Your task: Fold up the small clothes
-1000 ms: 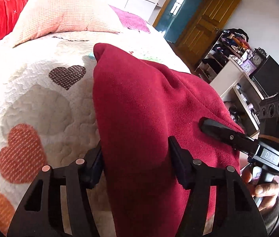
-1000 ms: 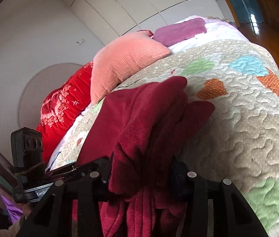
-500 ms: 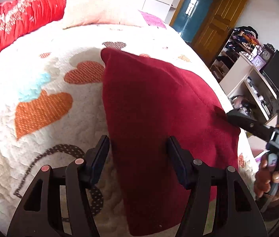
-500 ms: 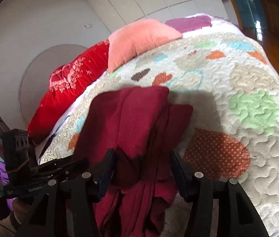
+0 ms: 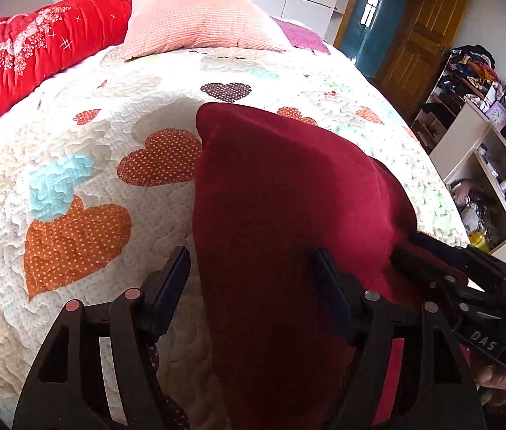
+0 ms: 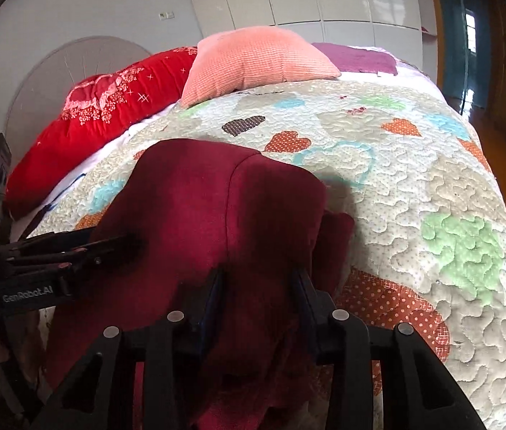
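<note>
A dark red, plush fleece garment [image 5: 288, 197] hung draped between two hand-held grippers above a white quilted bedspread patched with orange, blue and green hearts [image 5: 84, 186]; its far end lay on the quilt while the near end was lifted. The left gripper [image 5: 251, 279] had its fingers spread fairly wide, the cloth running between them, the right-hand finger pressed into the fleece and the left-hand finger showing a gap beside the fabric; whether it truly pinched the cloth could not be told from its own camera. The right gripper [image 6: 258, 297] had its fingers drawn close on a thick, bunched fold, apparently holding it; seen from the left camera, the right gripper's tips were buried in the garment's right edge.

The step in hand appeared to be laying the lifted end down as a fold; doing it well would call for keeping both grippers level so the near edge stayed straight, lowering them together onto the lower layer, and letting go only once the cloth lay flat; the bunching at the right gripper risked leaving a lump, so a light outward pull before release would probably help. A salmon-pink ribbed pillow [image 6: 256, 61] and a red flowered bolster [image 6: 109, 107] lay well apart at the head of the bed.
</note>
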A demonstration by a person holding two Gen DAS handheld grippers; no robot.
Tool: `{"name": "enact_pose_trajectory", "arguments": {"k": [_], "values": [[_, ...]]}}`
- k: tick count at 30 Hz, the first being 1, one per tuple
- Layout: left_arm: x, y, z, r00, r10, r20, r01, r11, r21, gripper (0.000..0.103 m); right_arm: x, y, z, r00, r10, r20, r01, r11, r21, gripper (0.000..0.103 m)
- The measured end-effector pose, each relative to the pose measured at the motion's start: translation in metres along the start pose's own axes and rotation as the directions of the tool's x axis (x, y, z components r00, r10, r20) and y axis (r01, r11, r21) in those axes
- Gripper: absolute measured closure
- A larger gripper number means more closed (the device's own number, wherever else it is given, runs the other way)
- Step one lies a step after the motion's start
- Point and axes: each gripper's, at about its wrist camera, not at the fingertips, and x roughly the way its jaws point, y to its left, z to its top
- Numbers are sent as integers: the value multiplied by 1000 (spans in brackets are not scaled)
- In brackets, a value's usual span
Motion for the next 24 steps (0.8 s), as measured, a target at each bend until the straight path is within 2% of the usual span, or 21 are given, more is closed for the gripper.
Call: {"name": "enact_pose_trajectory", "arguments": {"k": [2, 5, 8, 9, 10, 11, 12, 13, 15, 18, 22, 24], "values": [[-3, -3, 0, 1000, 14, 9, -14, 1000, 13, 31, -19, 1, 0, 1000, 2, 15, -2, 1000, 15, 66], [-5, -4, -5, 1000, 13, 16, -13, 1000, 4, 31, -53, 11, -5, 996, 71, 61, -70, 997, -11, 66], [-5, -4, -5, 1000, 10, 13, -10, 1000, -15, 31, -62, 37, -18, 991, 126, 35, -122, 988, -90, 66], [-5, -5, -5, 1000, 13, 14, -13, 1000, -13, 31, -60, 46, -25, 994, 113, 11, -111, 985, -129, 67], [-5, -6, -6, 1000, 17, 17, -17, 1000, -7, 31, -55, 52, -33, 998, 65, -19, -68, 981, -181, 69], [-6, -6, -6, 1000, 21, 20, -21, 1000, 0, 31, -47, 53, -42, 999, -14, -47, 3, 975, -224, 77], [-8, -7, -8, 1000, 18, 22, -18, 1000, 3, 31, -40, 47, -50, 994, -76, -74, 57, 971, -233, 90], [-9, -8, -9, 1000, 9, 22, -9, 1000, 5, 31, -36, 38, -55, 993, -79, -86, 61, 979, -197, 95], [-12, -9, -11, 1000, 14, 26, -14, 1000, 15, 31, -41, 21, -58, 997, -24, -78, 16, 995, -102, 96], [-17, -13, -13, 998, 50, 47, -52, 998, 38, 31, -61, 18, -52, 999, -41, -20, 40, 997, -69, 95], [-21, -17, -16, 996, 70, 61, -72, 996, 44, 31, -83, 24, -38, 995, 18, 93, -13, 999, -47, 92], [-24, -20, -18, 995, 76, 66, -79, 995, 54, 31, -80, 33, -32, 994, 9, 110, -3, 999, -54, 89]]}}
